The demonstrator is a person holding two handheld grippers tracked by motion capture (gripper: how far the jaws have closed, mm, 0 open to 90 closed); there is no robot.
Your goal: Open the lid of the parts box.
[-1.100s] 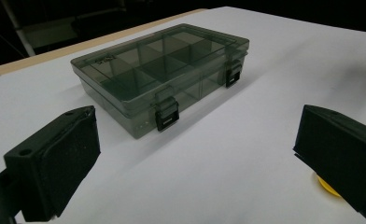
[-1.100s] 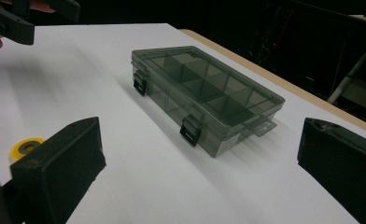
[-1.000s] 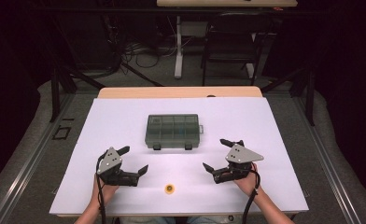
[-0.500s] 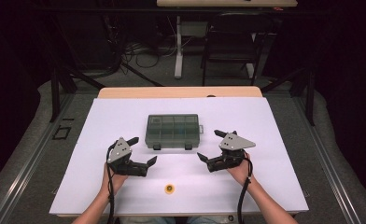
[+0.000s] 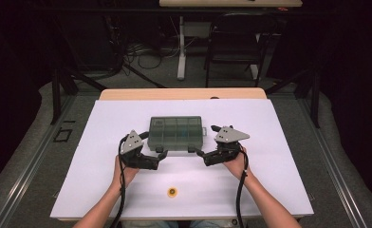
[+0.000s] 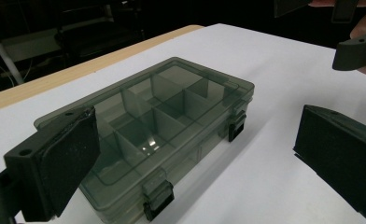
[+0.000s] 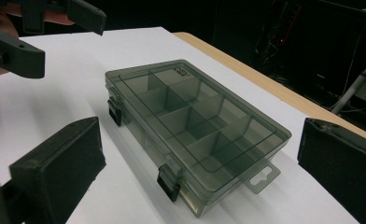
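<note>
I am seated at a table covered with a white sheet [image 5: 288, 142], holding a two-jaw gripper in each hand. A smoky grey, see-through compartment box [image 5: 176, 133] lies flat near the middle of the sheet, lid closed, its two black latches [image 6: 158, 199] on the long side facing me. Through the lid I can see dividers forming two rows of small compartments; whether anything lies in them I cannot tell.

My left gripper [image 5: 153, 146] sits at about 8 o'clock from the box, just beside its near left corner. Its jaws are spread wide. In the left gripper view the box lies between the jaws and slightly beyond them: the left pad overlaps the box's near end, and the right pad stands apart over bare white sheet. I cannot tell whether the left pad is touching the box.

My right gripper [image 5: 205, 139] sits at about 4 o'clock from the box, just beside its near right corner. Its jaws are also spread wide, holding nothing. In the right gripper view the box lies between the two pads, its hang tab [image 7: 261, 178] end nearest me, with both pads apart from it.

A small round yellow object [image 5: 172, 192] rests on the sheet at 6 o'clock from the box, well apart from it and nearer to me than both grippers
</note>
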